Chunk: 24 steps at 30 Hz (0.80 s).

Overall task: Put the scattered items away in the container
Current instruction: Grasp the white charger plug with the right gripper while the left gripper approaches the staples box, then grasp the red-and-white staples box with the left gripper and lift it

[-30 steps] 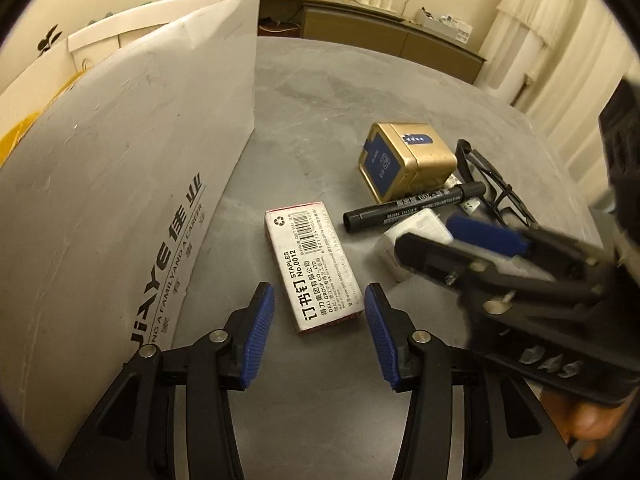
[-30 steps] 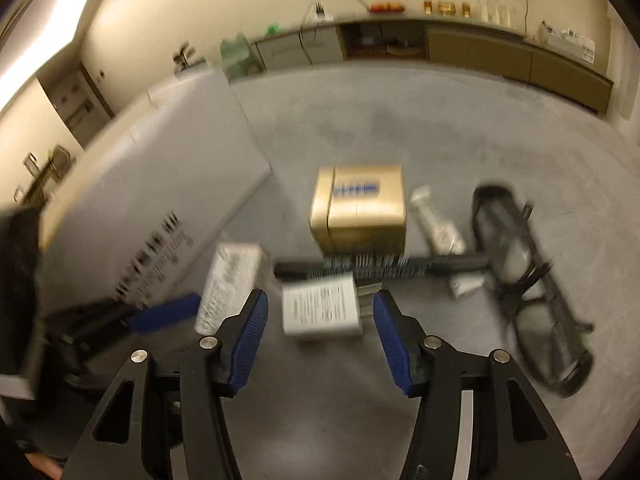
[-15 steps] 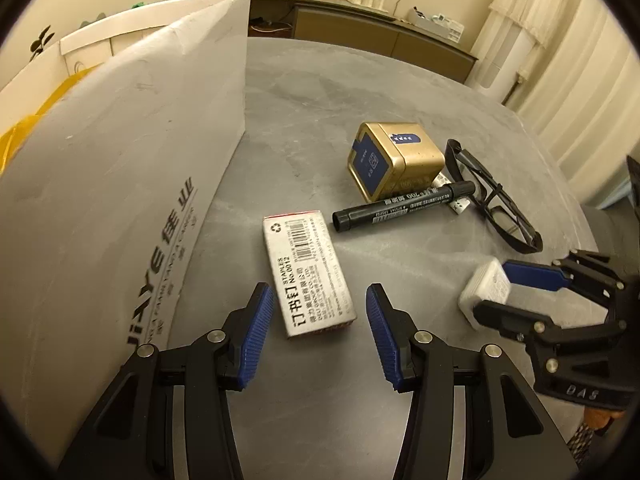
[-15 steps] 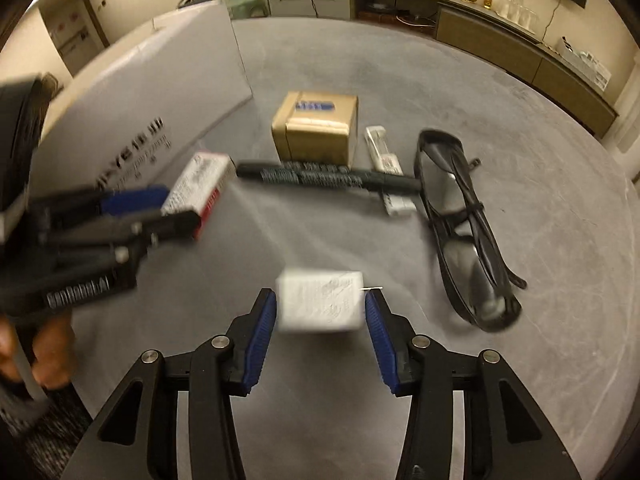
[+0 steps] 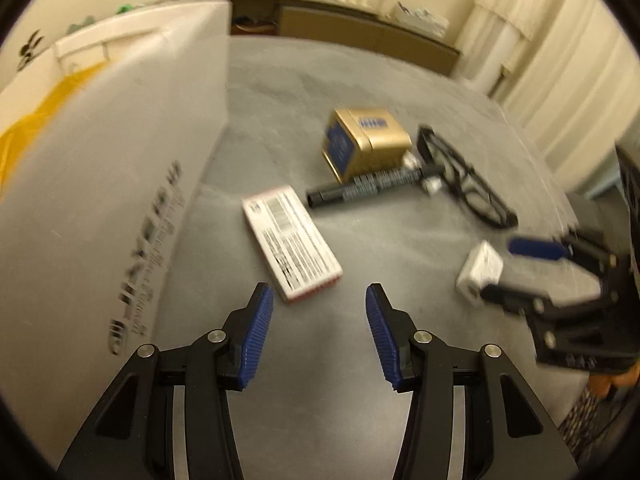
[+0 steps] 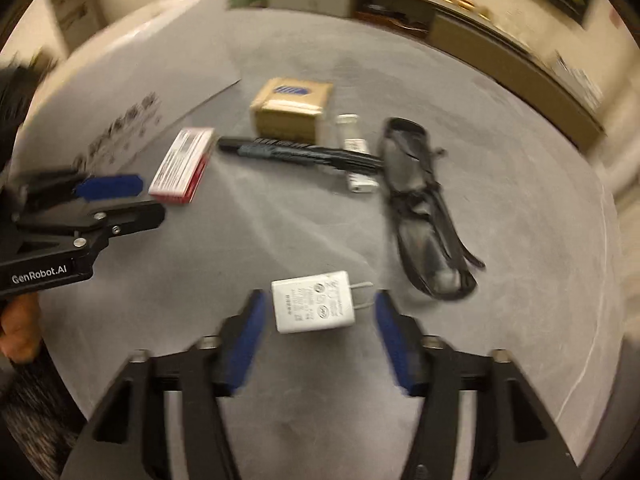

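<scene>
A white charger plug [image 6: 313, 301] lies on the grey table between the spread fingers of my right gripper [image 6: 318, 330], which is open and not touching it; it also shows in the left wrist view [image 5: 480, 270]. My left gripper [image 5: 318, 330] is open and empty, just short of a white staples box [image 5: 291, 243]. A black marker [image 5: 372, 186], a gold tin [image 5: 366, 144] and black glasses [image 5: 464, 178] lie beyond. The white cardboard container [image 5: 108, 152] stands at the left.
A small white tube [image 6: 354, 148] lies between the tin and the glasses [image 6: 424, 208]. The table's curved edge [image 6: 592, 360] runs at the right. A sideboard [image 5: 360, 32] stands along the far wall.
My right gripper pulled the charger back toward the table's near side, then opened and let it go on the table. My left gripper drew back slightly from the staples box.
</scene>
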### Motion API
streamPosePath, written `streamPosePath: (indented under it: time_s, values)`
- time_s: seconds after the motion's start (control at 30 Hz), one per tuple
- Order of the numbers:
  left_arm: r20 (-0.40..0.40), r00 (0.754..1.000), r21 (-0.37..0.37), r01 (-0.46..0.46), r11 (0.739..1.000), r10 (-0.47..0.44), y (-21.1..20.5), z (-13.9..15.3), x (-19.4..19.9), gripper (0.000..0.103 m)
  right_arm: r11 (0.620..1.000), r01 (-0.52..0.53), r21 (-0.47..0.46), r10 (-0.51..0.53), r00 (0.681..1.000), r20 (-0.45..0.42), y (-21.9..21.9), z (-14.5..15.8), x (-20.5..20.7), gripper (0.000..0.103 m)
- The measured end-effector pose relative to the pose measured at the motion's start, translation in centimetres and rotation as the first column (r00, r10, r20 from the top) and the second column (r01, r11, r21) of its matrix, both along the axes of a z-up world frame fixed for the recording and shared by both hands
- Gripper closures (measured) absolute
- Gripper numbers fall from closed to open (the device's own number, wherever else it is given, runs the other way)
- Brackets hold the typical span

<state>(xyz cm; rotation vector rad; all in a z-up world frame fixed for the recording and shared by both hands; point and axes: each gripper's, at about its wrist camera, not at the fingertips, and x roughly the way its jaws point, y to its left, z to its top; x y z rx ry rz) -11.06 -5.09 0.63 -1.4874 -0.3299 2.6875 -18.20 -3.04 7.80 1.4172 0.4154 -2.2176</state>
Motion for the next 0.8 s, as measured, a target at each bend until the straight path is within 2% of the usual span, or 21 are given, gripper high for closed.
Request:
streamPosePath:
  time_s: [0.1, 0.23, 0.33, 0.37, 0.4, 0.47, 0.57, 0.7, 0.8]
  values:
    - [-0.001, 0.999, 0.012, -0.032, 0.999, 0.032, -0.6, 0.2, -0.8, 0.052, 0.987, 0.118, -0.113, -0.111, 0.992, 0.064, 1.5, 0.1, 0.0, 0.034]
    - [0.007, 0.998, -0.018, -0.058, 0.998, 0.058, -0.2, -0.6, -2.7, 0.051, 0.923, 0.303, -0.238, -0.259, 0.945, 0.201, 2.6, -1.3, -0.4, 0.034]
    - [0.022, 0.998, -0.04, -0.063, 0.997, 0.064, 0.4, -1.6, -3.6, 0.051, 0.89, 0.368, -0.269, -0.33, 0.927, 0.178, 2.2, -1.3, 0.2, 0.034]
    - [0.011, 0.998, -0.046, -0.061, 0.997, 0.061, 0.6, -1.8, -3.7, 0.051, 0.89, 0.37, -0.268, -0.337, 0.928, 0.161, 1.8, -1.2, 0.3, 0.037]
    - [0.001, 0.998, -0.057, -0.058, 0.997, 0.059, 0.8, -1.9, -3.8, 0.052, 0.891, 0.365, -0.271, -0.337, 0.93, 0.145, 1.5, -1.2, 0.3, 0.05]
    - [0.004, 0.999, -0.057, -0.046, 0.997, 0.046, 0.8, -1.9, -3.8, 0.055, 0.912, 0.333, -0.238, -0.318, 0.943, 0.102, 0.8, -1.2, 0.3, 0.067]
    - [0.025, 0.999, -0.034, -0.018, 0.999, 0.019, 0.4, -1.9, -2.9, 0.061, 0.942, 0.269, -0.199, -0.257, 0.963, 0.087, 0.4, -1.0, 0.4, 0.069]
    - [0.046, 0.998, 0.002, 0.04, 0.999, -0.04, 0.7, -1.8, -0.9, 0.06, 0.959, 0.224, -0.171, -0.209, 0.973, 0.1, 0.9, -0.8, 0.9, 0.069]
    - [-0.001, 1.0, -0.037, 0.025, 0.999, -0.025, 0.9, -0.9, -0.3, 0.059, 0.957, 0.233, -0.173, -0.217, 0.97, 0.105, 1.0, -0.7, 1.1, 0.066]
